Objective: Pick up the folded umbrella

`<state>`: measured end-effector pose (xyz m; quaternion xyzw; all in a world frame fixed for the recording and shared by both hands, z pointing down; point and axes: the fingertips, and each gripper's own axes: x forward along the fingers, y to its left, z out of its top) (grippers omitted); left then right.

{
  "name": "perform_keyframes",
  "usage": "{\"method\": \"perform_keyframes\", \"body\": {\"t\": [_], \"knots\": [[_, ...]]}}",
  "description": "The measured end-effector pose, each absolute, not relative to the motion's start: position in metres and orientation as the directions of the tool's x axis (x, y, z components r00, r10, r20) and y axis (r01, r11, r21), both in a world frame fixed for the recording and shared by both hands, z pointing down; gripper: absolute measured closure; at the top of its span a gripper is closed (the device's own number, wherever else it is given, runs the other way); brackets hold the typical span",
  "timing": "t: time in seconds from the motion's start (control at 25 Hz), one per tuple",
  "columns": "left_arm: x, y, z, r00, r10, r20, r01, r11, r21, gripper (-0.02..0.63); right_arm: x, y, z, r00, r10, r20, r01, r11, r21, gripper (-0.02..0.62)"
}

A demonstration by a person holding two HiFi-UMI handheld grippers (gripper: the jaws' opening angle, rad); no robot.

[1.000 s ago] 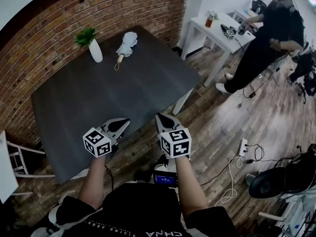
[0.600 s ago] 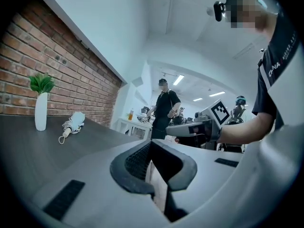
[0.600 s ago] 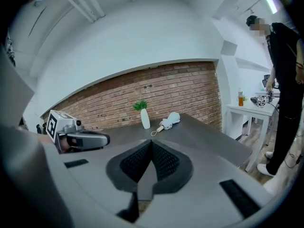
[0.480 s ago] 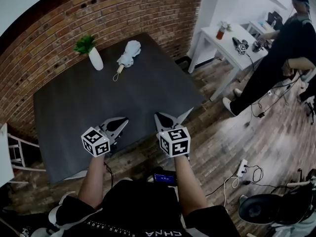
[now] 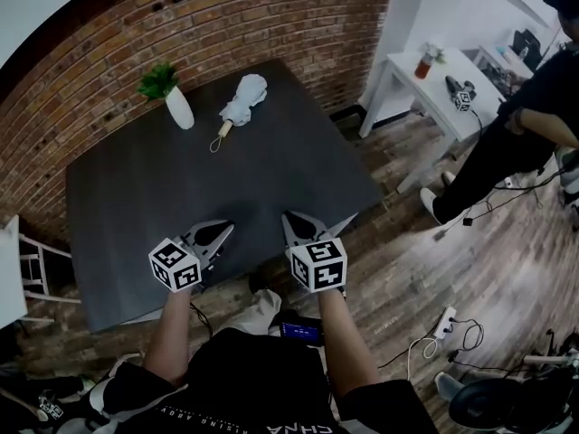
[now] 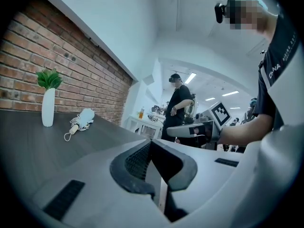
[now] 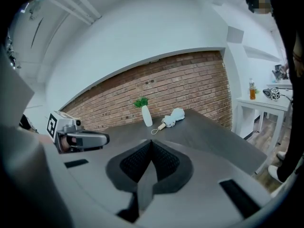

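The folded white umbrella (image 5: 244,98) lies at the far side of the dark grey table (image 5: 181,188), its wooden handle toward me. It shows small in the left gripper view (image 6: 83,120) and in the right gripper view (image 7: 173,118). My left gripper (image 5: 226,227) hovers over the table's near edge, shut with nothing between its pads (image 6: 137,158). My right gripper (image 5: 288,215) is beside it, also shut and empty (image 7: 151,144). Both point toward the umbrella from far off.
A white vase with a green plant (image 5: 178,107) stands just left of the umbrella, by the brick wall (image 5: 226,16). A white desk (image 5: 434,80) and a standing person (image 5: 525,134) are at right. A chair (image 5: 27,269) is left; cables and a power strip (image 5: 446,322) lie on the floor.
Both grippers have moved forward from over the floor to the table's near edge. They stay shut. The umbrella has not moved on the table.
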<state>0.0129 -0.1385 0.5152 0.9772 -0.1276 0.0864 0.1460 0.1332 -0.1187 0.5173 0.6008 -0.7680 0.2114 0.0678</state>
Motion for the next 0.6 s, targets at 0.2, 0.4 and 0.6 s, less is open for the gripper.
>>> {"method": "perform_keyframes", "body": {"t": [0.2,0.4,0.6], "knots": [[0.026,-0.174,0.524,0.953,-0.223,0.206,-0.276,-0.919,0.282,0.604,0.145,-0.148,0.524,-0.266,-0.886,0.381,-0.954,0.184,-0.237,0.588],[0.053,-0.219,0.524,0.959,-0.218,0.182,-0.266,-0.914,0.307,0.604,0.167,-0.192,0.518,-0.278,-0.886,0.37,-0.951,0.2,-0.235,0.588],[0.062,-0.267,0.517,0.963,-0.227,0.148,-0.264,-0.908,0.324,0.604,0.171,-0.244,0.504,-0.32,-0.887,0.334,-0.936,0.24,-0.258,0.588]]}}
